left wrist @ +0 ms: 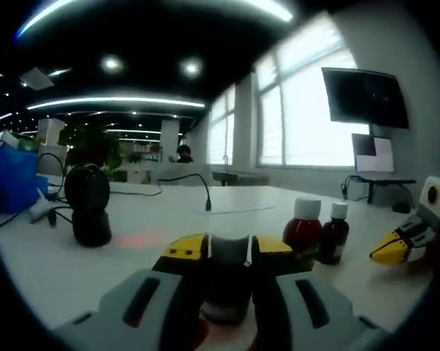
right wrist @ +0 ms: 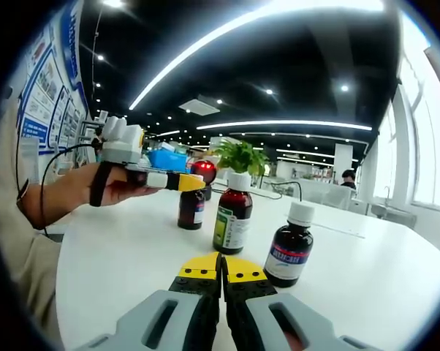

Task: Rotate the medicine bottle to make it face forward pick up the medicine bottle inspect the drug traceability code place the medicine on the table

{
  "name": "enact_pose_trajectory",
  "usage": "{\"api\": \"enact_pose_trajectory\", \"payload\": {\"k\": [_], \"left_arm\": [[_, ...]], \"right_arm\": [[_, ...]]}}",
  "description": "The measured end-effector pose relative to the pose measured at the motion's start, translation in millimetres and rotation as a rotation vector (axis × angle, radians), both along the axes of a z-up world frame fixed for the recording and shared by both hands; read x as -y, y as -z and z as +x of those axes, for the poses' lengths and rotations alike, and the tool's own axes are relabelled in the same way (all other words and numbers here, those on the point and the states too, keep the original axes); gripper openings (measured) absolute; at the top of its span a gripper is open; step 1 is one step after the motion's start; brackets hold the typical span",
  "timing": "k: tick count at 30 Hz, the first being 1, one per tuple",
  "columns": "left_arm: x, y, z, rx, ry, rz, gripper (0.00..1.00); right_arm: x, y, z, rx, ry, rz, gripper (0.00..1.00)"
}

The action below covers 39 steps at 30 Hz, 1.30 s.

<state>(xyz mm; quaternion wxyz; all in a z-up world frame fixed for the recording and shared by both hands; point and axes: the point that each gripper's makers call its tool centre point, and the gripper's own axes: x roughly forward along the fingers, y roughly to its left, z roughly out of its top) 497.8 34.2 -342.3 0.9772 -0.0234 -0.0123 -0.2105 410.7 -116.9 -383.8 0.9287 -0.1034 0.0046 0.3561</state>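
The medicine bottle (left wrist: 226, 278) stands clamped between the yellow-tipped jaws of the left gripper (left wrist: 227, 252), its pale cap level with the jaw tips in the left gripper view. In the right gripper view the same bottle (right wrist: 192, 207) shows as a dark brown one with a label, upright on the white table (right wrist: 125, 256), its top hidden behind the left gripper (right wrist: 182, 180), which a person's hand (right wrist: 107, 186) brings in from the left.

Beside it in the right gripper view stand two more bottles: a taller brown bottle (right wrist: 233, 212) with a white cap and a green-and-white label, just to its right, and a squat dark bottle (right wrist: 289, 252) with a white cap and a blue-and-white label, nearer the camera and apart from the others. The left gripper view shows these from the other side, the reddish one (left wrist: 302, 230) and the dark one (left wrist: 334, 232) close together on the table (left wrist: 132, 219), labels turned away.

The right gripper (right wrist: 221, 272) rests low over the table with its jaws pressed together on nothing; in the left gripper view its yellow tip (left wrist: 392, 248) enters from the right.

The left gripper view alone takes in a black round device (left wrist: 88, 203) on the table, a blue bag (left wrist: 14, 175), cables, a wall screen (left wrist: 365, 95) and bright windows. The right gripper view adds a green plant (right wrist: 240, 156), wall posters (right wrist: 48, 80) and a blue bin (right wrist: 167, 159).
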Motion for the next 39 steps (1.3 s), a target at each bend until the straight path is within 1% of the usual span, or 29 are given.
{"api": "enact_pose_trajectory", "payload": {"k": [5, 17, 21, 34, 36, 39], "left_arm": [[-4.2, 1.6, 1.8, -0.003, -0.024, -0.002, 0.12], [-4.9, 1.5, -2.1, 0.009, -0.003, 0.019, 0.12], [-5.3, 1.6, -3.7, 0.005, 0.023, 0.009, 0.12], [-3.4, 2.0, -6.6, -0.004, 0.131, 0.012, 0.12], [-7.2, 2.1, -3.4, -0.011, 0.157, 0.006, 0.12], [-4.5, 2.3, -3.4, -0.012, 0.177, 0.02, 0.12]], "right_arm": [[-0.7, -0.3, -1.0, 0.0, 0.001, 0.0, 0.0], [-1.3, -0.2, -2.0, 0.001, 0.001, -0.002, 0.0], [-0.4, 0.1, -0.7, 0.001, 0.001, -0.003, 0.0], [-1.0, -0.2, -1.3, 0.002, 0.0, -0.004, 0.0], [-1.1, -0.1, -1.3, 0.001, 0.001, -0.004, 0.0], [-1.4, 0.1, -1.3, 0.001, 0.0, -0.005, 0.0]]}}
